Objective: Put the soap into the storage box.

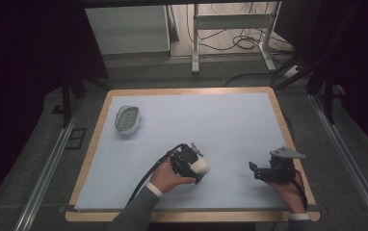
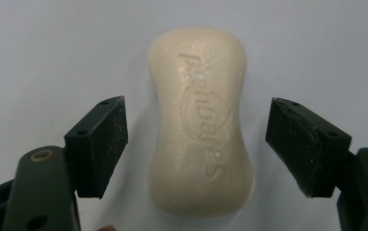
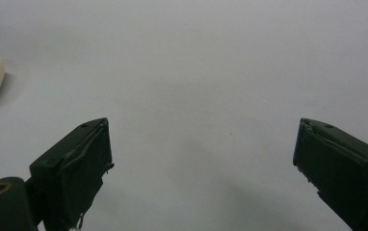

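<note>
Left gripper point(image 2: 196, 144) jaws stand spread, straddling the soap bar point(image 2: 200, 120) lying flat on the table point(image 1: 220, 125); we judge a grasp is being lined up. Right gripper point(image 3: 201, 163) waits unclenched, holding nothing.

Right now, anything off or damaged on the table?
The soap lies on the mat, not in the dish at far left. Right tool pads look frayed at the edges. Nothing spilled.
</note>
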A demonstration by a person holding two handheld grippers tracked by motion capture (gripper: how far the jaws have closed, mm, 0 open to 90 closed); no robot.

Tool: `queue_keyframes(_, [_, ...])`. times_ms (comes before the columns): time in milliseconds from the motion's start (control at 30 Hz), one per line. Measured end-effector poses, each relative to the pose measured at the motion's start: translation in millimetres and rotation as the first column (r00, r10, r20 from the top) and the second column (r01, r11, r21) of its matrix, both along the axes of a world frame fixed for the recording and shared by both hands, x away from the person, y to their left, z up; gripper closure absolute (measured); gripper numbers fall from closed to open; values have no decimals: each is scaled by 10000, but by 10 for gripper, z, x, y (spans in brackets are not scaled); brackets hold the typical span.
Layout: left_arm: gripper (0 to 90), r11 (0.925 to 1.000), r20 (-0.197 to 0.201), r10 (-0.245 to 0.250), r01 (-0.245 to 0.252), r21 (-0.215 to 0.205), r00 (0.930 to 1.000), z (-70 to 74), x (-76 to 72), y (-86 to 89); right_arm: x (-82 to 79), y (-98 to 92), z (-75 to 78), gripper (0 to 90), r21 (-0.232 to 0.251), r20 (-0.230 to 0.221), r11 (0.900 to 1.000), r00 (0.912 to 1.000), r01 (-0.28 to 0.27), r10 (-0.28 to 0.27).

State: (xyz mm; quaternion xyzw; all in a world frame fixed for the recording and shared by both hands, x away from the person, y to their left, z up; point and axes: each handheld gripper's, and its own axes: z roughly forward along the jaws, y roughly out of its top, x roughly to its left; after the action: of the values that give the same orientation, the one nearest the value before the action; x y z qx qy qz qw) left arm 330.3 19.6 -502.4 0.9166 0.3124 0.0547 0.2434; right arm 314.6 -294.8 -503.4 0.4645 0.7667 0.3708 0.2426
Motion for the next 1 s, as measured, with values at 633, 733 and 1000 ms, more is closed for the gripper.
queue_keyframes(633, [379,10000,-258,6,-4,68,9997,-61,32,-46,0,-2,-2,61,14,3,10000,10000,-10,10])
queue_keyframes(733, [395,9998,-302,-17,23,173,9995,-78,34,-57,1,-2,-3,61,16,-15,10000,10000,3,-3])
queue_keyframes(1000, [482,9993,-54,162,-160,349,9999,-71,27,-79,4,-14,-4,61,14,9,10000,10000,16,-16])
